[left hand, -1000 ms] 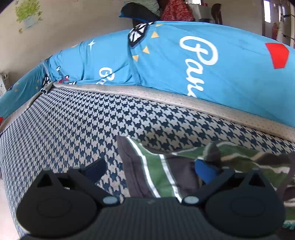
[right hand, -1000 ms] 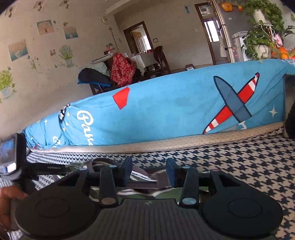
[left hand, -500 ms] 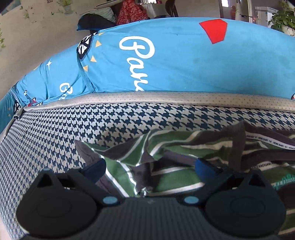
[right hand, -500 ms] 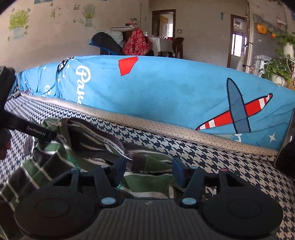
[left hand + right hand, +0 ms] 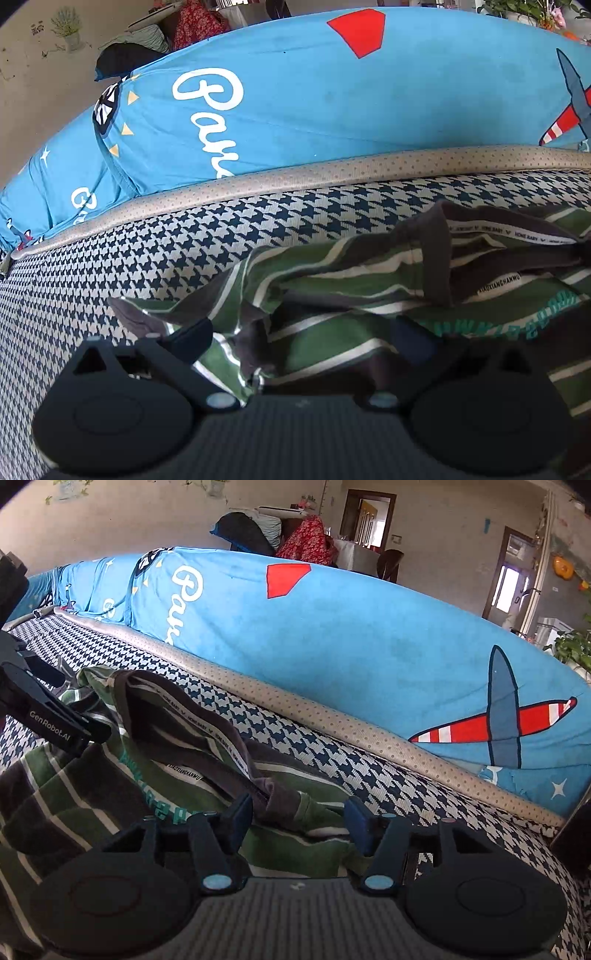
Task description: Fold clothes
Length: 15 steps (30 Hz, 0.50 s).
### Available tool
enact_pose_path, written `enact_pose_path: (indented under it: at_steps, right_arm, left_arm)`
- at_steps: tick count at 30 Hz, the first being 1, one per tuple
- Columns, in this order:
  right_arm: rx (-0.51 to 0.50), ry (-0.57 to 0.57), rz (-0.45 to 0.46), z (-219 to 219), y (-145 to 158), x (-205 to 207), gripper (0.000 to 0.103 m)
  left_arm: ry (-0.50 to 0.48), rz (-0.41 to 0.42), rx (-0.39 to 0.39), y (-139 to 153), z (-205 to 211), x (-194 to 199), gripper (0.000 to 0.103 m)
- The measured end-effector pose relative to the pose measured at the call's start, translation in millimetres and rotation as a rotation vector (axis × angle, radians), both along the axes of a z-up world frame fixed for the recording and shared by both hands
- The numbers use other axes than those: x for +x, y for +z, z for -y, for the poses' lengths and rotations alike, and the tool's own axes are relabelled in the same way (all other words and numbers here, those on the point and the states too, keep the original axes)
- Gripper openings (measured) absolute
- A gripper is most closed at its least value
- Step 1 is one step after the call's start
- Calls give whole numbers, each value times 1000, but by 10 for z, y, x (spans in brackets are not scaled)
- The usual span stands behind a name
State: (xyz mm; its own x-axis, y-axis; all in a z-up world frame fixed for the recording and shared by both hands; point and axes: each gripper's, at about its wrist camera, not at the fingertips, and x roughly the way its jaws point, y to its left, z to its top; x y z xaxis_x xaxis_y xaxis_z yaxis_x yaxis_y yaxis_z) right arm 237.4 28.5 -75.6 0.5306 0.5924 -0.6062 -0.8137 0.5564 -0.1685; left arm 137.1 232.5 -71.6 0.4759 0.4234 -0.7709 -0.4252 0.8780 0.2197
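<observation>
On the houndstooth cushion (image 5: pixel 155 258), in front of the blue backrest (image 5: pixel 332 103), a crumpled green striped shirt (image 5: pixel 351 295) is straddled by both tools.

The left hand-held gripper (image 5: pixel 299 338) is held wide open over the shirt's rumpled hem, nothing pinched. The right hand-held gripper (image 5: pixel 299 821), whose jaws have just been closing, is seen part-open around bunched cloth beside the grey collar (image 5: pixel 229 746), ungripped. Only one layer may be caught, or a wrinkle trapped, so a skewed fold is risked.

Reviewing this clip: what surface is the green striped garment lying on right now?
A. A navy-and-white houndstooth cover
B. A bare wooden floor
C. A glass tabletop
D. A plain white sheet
A: the green striped garment lies crumpled on the houndstooth cover, in front of the blue printed cushion.
</observation>
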Motion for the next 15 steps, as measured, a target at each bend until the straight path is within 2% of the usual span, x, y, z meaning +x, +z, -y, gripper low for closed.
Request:
enact_pose_path:
  at_steps: [1,3,5,8,11,13,14,15]
  right_arm:
    - [7,-9,-5,-14,-8,24,36]
    - [14,-26,-27,-36,-27,80,20]
    - [25,-41,-20,-45,-38,105,17]
    - [92,-84,5,-21,35,132,15]
    - [233,-165,47,32,214,133,15]
    - [365,-217,79,80,355,98,16]
    - [412,-234,81,96,402,91,16]
    - [413,-236,62,94,417,104,25]
  left_arm:
    - [-5,3,-11,3,-17,8,103]
    - [-14,5,-33,1,-44,36,103]
    - [-24,1,-38,-14,-45,70,103]
    - [-13,-3,12,-51,-22,139,103]
    - [88,43,187,-30,-12,221,103]
    - [174,65,297,-1,-61,284,103]
    - [216,53,320,7,-111,318,103]
    - [251,23,303,8,-180,345,103]
